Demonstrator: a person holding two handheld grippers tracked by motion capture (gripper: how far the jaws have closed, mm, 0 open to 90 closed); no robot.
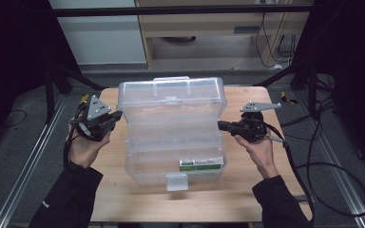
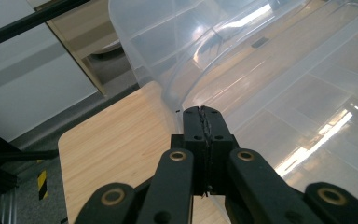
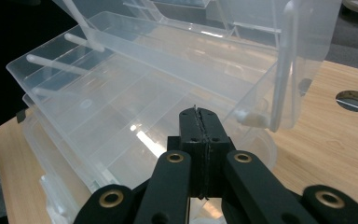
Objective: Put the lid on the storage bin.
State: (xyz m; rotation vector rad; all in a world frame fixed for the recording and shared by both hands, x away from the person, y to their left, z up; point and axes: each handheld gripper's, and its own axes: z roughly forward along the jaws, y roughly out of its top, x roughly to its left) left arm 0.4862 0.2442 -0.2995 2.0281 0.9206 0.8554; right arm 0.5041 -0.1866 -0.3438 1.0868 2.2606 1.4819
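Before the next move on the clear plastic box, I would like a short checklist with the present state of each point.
1. Left tool shut, nothing between its jaws: ok.
2. Right tool shut, nothing between its jaws: ok.
3. Each tool at its own side of the clear plastic box: ok.
4. Tools touching the box walls: cannot tell.
5. Lid raised, trays stepped out: ok.
6. Box fully on the wooden table, away from the edges: ok.
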